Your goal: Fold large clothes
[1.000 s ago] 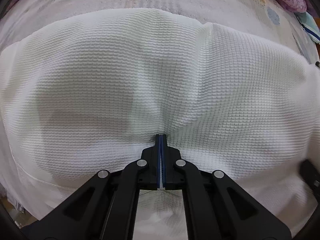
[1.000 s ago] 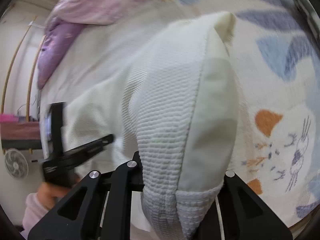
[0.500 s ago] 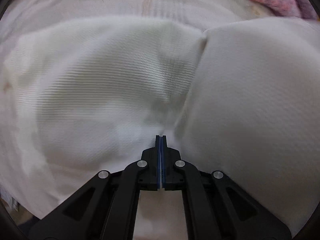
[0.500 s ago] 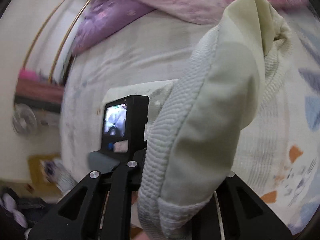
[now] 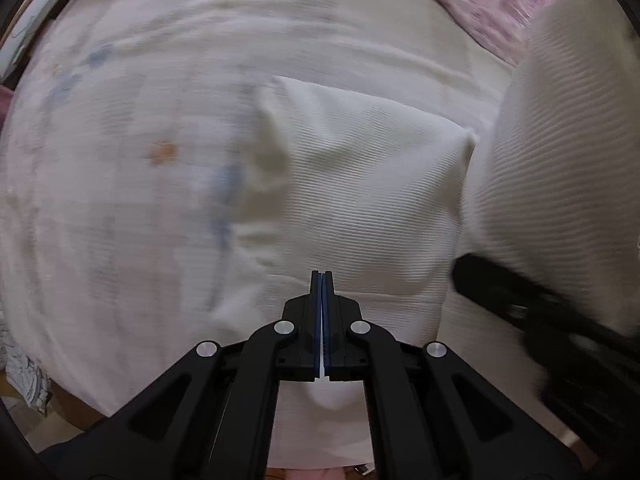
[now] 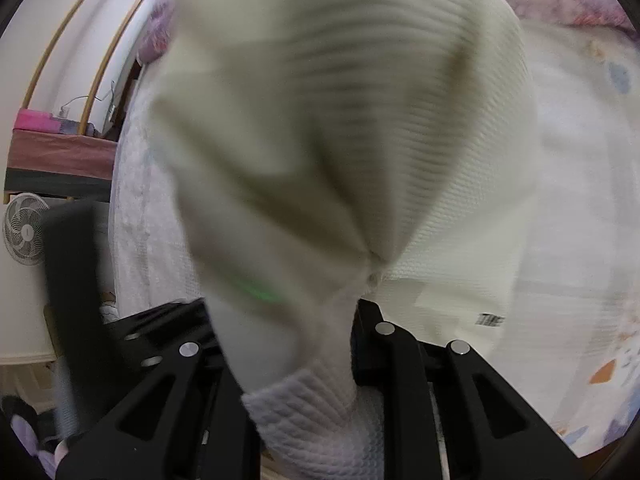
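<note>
The white waffle-knit garment [image 5: 372, 184] is lying partly on the bed [image 5: 152, 92], with one folded panel resting flat on the printed sheet and a second portion hanging lifted at the right of the left wrist view. In the right wrist view the same garment is filling most of the frame, bunched and blurred, with its ribbed hem [image 6: 308, 412] drooping toward the camera.

The right gripper [image 6: 352, 312] is holding this lifted portion: its jaws are standing only slightly apart, with a gathered pinch of knit pressed between them. The left gripper [image 5: 322, 280] is pointing down over the flat panel with its jaws fully closed; a thin pale strip is showing between the blue pads, but whether this is cloth being held cannot be told from the frames. The right gripper is also appearing as a dark blurred shape at the lower right of the left wrist view.

The step in hand appears to be a fold-over, with the raised section being carried across the part lying on the bed. The next move probably calls for laying the carried edge down in line with the flat panel's far edge, keeping the cloth taut to avoid creases, then letting go. A pink quilt [image 5: 492, 4] is lying beyond the garment, and a fan [image 6: 24, 228] is standing beside the bed.
</note>
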`<state>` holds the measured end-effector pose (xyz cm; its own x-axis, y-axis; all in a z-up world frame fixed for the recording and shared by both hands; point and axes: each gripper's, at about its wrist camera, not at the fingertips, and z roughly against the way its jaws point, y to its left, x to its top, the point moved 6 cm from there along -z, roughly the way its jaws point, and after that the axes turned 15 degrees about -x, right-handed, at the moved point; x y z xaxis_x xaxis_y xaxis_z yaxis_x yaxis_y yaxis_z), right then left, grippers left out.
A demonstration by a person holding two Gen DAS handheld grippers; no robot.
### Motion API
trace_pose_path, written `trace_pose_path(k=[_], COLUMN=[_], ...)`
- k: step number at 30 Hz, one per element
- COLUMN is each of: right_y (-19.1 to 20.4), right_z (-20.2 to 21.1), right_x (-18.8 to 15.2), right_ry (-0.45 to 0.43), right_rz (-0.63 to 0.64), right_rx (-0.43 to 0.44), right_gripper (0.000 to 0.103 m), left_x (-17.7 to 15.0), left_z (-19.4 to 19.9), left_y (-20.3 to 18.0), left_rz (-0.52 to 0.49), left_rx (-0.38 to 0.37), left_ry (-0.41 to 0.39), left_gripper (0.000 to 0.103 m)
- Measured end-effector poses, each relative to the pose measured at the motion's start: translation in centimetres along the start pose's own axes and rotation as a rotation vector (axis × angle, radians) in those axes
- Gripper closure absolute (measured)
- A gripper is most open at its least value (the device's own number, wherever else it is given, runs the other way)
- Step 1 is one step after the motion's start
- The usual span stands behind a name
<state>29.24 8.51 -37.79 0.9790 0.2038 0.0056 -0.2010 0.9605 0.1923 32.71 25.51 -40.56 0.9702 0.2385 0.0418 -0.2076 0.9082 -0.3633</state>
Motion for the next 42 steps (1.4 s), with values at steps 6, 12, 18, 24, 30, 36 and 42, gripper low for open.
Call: trace_pose_path(k=[6,12,18,24,30,36,42], right_y=[3.7,5.8,7.6,5.5,2.6,-3.7,-7.3], right_z=[-5.5,-8.7,-7.0,-2.7,2.9,2.3,0.5], right_x=[0.4,1.2,2.0,1.9,1.9,0.4,-2.8], right_ry=[0.066,0.106,0.158,0.199,0.048,0.035,0.091], right_rz=[-0.042,-0.069,-0.139,-0.229,-0.218,-0.314,-0.286], right_rx=[-0.029,-0.069,0.223,0.454,0.32,0.177,0.111], right_gripper=[0.087,0.055,0.025,0.025,0.025,0.025,0.027], left_x=[-0.7,-1.3,-2.4,-3.4,-3.9,-4.8,-5.5], left_z=[1.5,2.5,3.2,3.5,-0.1,-5.3,-3.5], left_y=[4.1,8.3,9.4,6.5,2.3,0.0,1.9], left_rz=[0.048,0.081,0.133,0.131,0.262,0.423,0.339], left_rx=[0.029,0.073,0.056,-0.079,-0.286,-0.378,-0.277], left_ry=[-0.027,-0.026,-0.032,-0.038,0.046,0.134,0.09], left_gripper=[0.102,0.102,0.102,0.065,0.036,0.028,0.095])
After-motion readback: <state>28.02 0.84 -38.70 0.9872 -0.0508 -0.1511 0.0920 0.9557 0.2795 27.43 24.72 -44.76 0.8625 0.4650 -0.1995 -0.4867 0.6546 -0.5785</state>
